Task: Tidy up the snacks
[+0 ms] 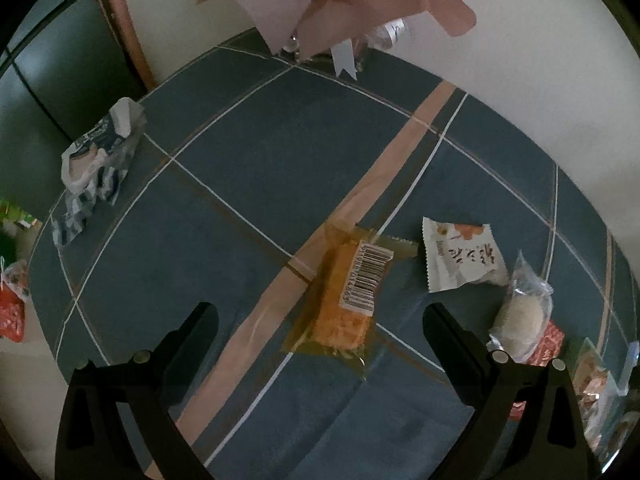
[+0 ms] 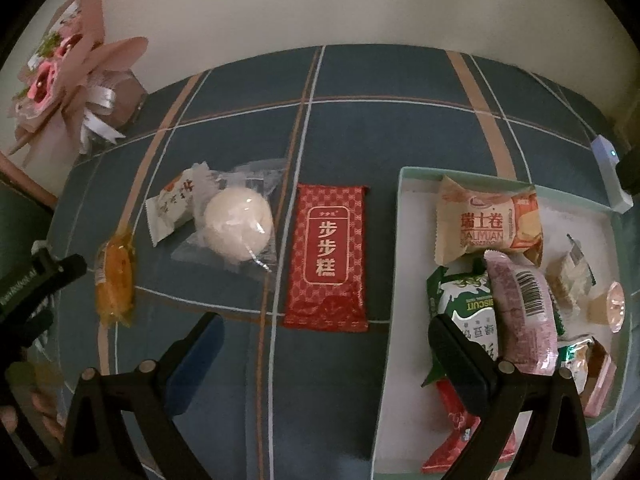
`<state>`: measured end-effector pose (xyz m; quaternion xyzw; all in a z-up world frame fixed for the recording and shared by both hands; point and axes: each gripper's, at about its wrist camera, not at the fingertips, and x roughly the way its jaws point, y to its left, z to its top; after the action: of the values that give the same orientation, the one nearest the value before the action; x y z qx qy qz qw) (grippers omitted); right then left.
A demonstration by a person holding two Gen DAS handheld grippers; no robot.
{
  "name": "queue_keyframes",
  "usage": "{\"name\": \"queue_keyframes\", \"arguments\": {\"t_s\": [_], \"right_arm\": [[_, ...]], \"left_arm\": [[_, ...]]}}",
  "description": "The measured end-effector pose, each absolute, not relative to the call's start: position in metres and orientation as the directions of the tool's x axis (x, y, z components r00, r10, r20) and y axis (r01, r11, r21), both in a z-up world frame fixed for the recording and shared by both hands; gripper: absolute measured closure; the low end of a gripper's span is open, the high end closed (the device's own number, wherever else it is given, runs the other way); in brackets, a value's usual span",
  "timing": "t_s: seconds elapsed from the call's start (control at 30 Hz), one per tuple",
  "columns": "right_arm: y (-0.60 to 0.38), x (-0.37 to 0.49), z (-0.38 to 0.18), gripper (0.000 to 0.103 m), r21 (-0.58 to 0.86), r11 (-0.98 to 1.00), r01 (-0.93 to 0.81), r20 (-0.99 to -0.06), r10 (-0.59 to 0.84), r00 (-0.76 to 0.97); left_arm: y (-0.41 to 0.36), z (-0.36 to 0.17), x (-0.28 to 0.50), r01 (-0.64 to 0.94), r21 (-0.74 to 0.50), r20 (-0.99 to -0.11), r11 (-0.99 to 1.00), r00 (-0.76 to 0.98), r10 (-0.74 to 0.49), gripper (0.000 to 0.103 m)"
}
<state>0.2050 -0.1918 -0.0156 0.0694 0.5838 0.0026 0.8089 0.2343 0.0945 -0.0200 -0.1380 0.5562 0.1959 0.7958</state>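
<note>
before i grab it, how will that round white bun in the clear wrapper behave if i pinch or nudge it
The round white bun looks soft, so a hard pinch would probably dent it. Its clear wrapper is loose and crinkly, so the jaws may catch film alone and let it slip. Being round, it might roll a little if nudged, though the wrapper flaps should slow that.

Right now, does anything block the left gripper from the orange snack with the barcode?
Nothing visible does. The left gripper is open and the orange snack lies on the cloth between its fingers; the white packet lies off to the side.
</note>
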Motion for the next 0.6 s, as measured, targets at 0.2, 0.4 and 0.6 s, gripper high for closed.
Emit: {"name": "queue_keyframes", "arguments": {"t_s": [0.2,0.4,0.6], "right_arm": [[-0.192,0.211,-0.018,0.016,0.138,0.987,0.079,-0.934,0.103,0.343],[-0.184,0.221,-0.03,0.03,0.131,0.989,0.066,-0.938,0.102,0.331],[-0.183,0.233,-0.044,0.039,0.11,0.99,0.087,-0.941,0.075,0.329]], "left_arm": [[0.095,-0.033,0.241,-0.453,-0.004,-0.94,0.892,0.306,0.151,0.001],[0.096,-0.044,0.249,-0.431,-0.016,-0.94,0.902,0.315,0.133,0.003],[0.098,-0.053,0.254,-0.424,-0.008,-0.941,0.905,0.309,0.137,0.005]]}}
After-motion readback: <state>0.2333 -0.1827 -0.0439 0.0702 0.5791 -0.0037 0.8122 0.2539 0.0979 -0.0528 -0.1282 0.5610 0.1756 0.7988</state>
